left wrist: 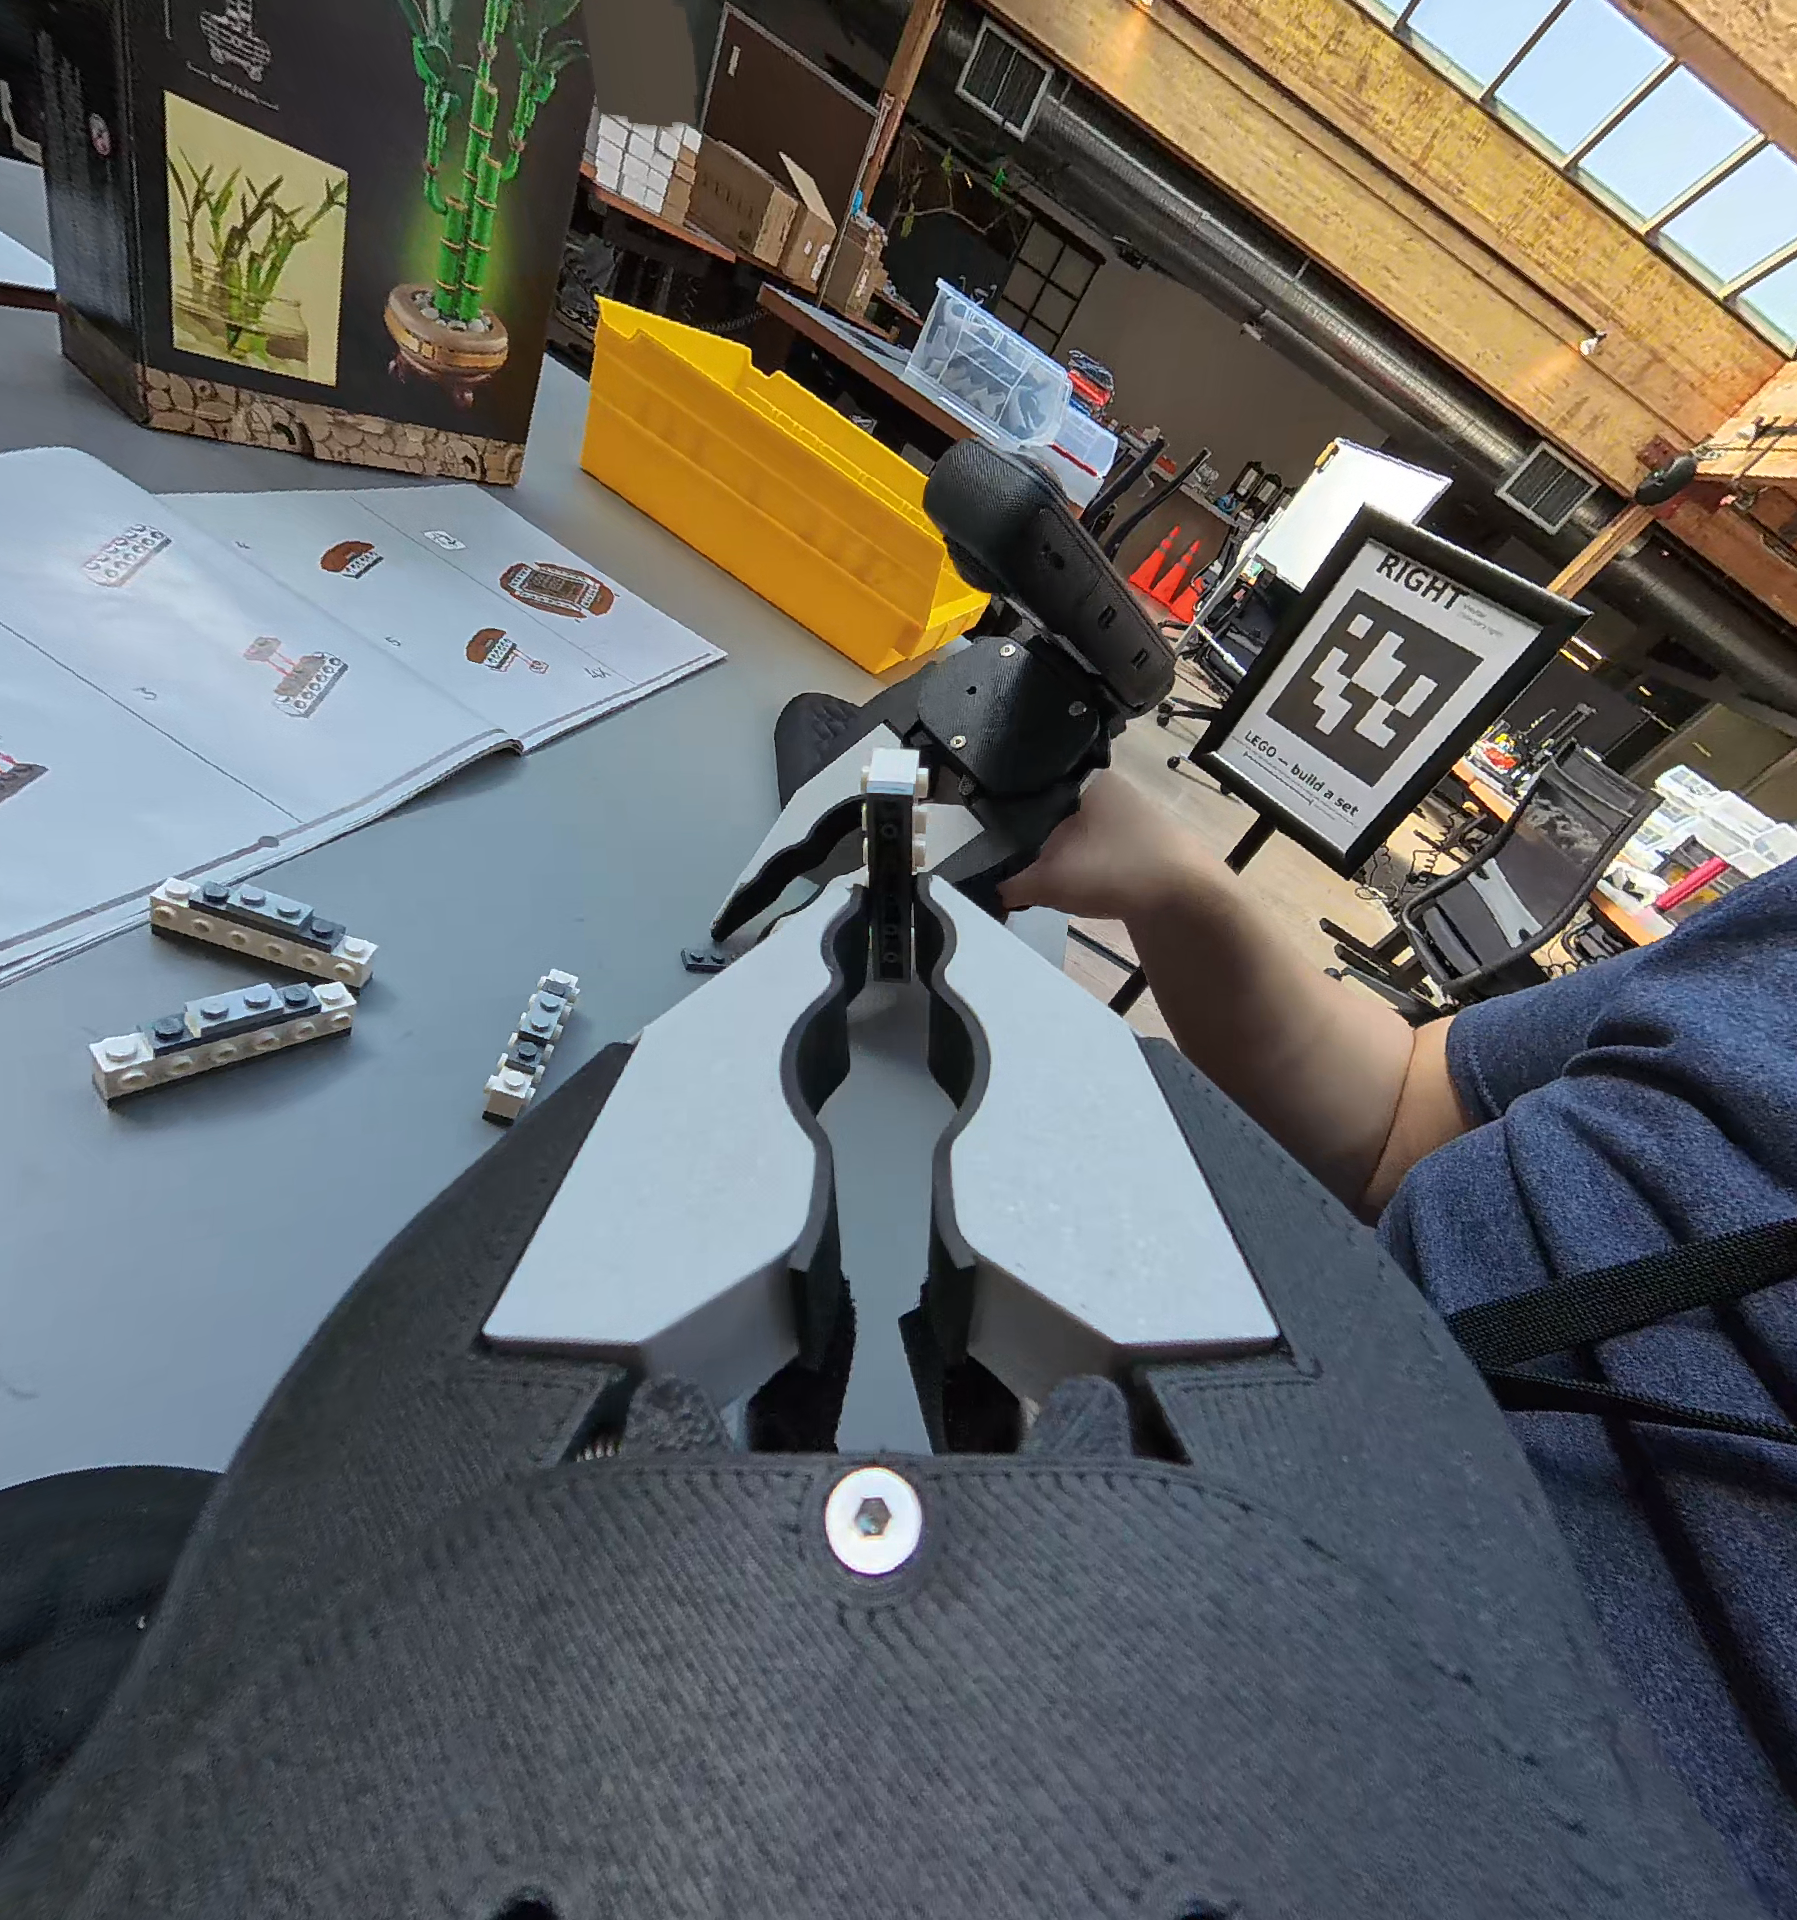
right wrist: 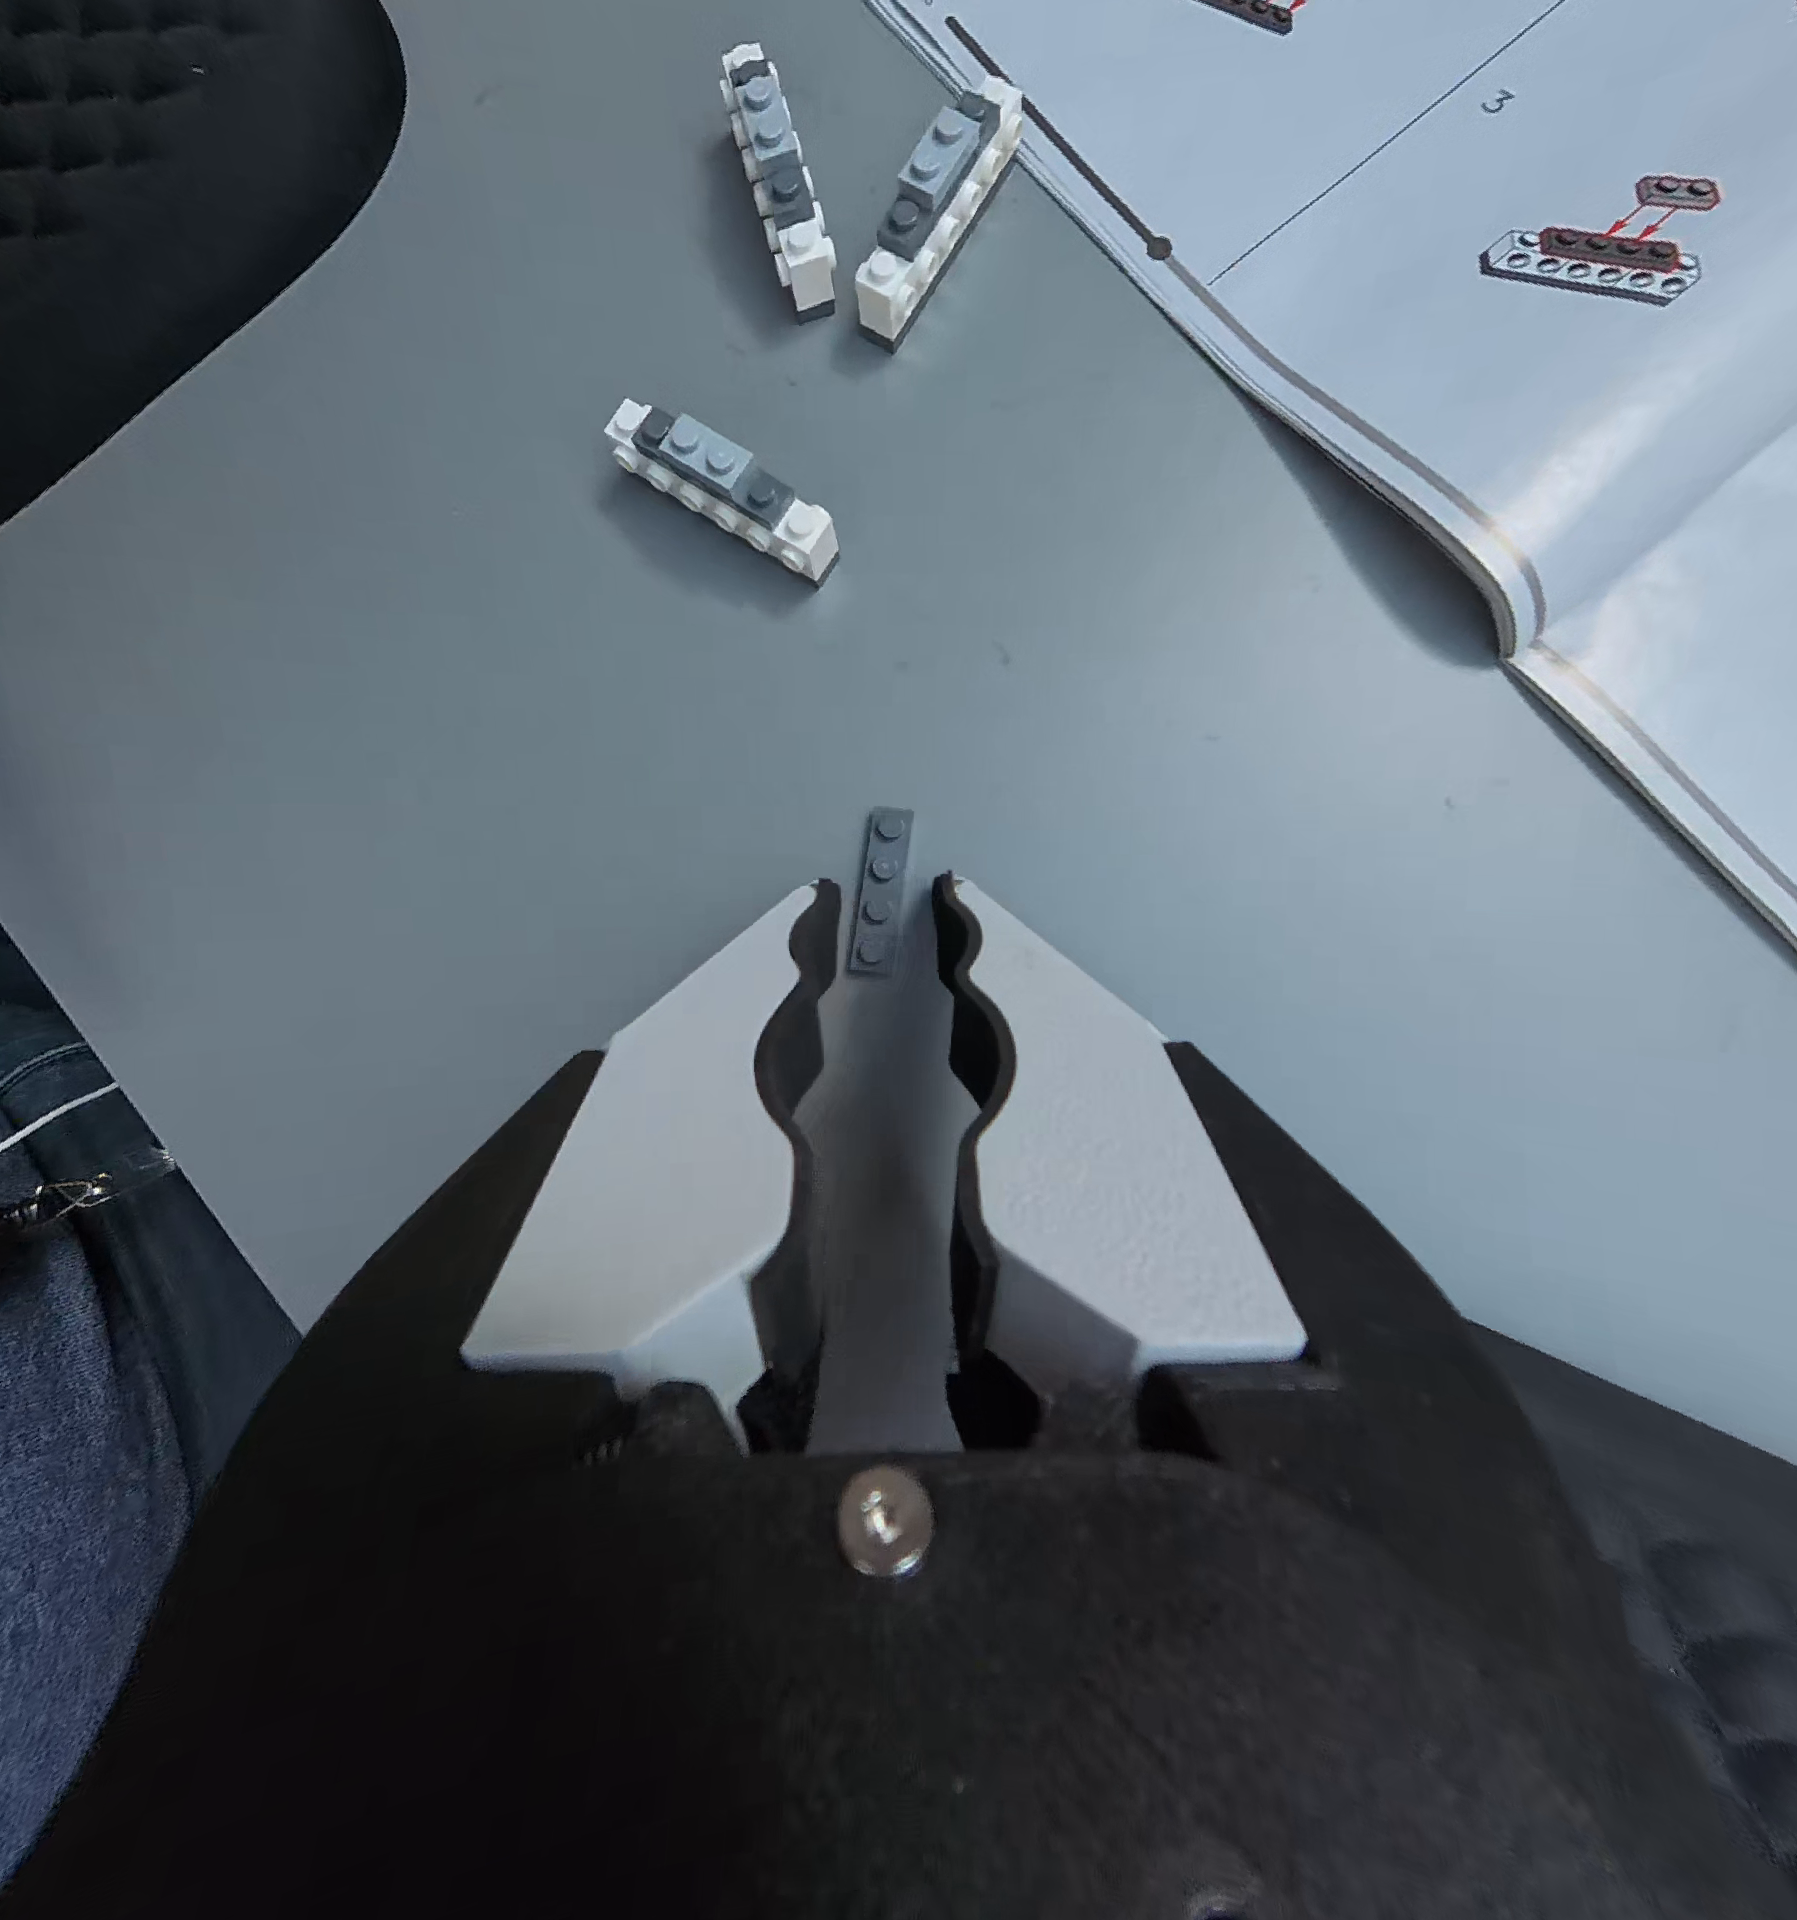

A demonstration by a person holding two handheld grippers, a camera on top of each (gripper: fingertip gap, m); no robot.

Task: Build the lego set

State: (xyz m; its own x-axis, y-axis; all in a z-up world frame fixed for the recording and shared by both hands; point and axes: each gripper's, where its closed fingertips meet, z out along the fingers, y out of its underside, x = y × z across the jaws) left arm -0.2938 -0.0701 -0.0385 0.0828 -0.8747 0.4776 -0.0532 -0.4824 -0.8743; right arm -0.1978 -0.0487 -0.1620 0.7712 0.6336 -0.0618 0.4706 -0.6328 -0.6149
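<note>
Grey tabletop [right wrist: 458,727] in a bright workshop with skylights, holding an open instruction booklet [left wrist: 250,665], the set's dark box [left wrist: 302,208] and a yellow bin [left wrist: 769,520] behind it. Three finished white, grey and black brick strips lie loose near the booklet: the first strip [right wrist: 722,488] nearest, the second strip [right wrist: 780,177] and the third strip [right wrist: 935,208] side by side farther off. The left gripper [left wrist: 889,925] is raised off the table and clenched on a partly built strip [left wrist: 892,862] that stands upright between its fingertips, white brick on top. The right gripper [right wrist: 881,883] points down at the table, its jaws parted on either side of a flat dark grey four-stud plate [right wrist: 881,894]; the plate appears to lie on the table untouched, though contact is hard to judge
</note>
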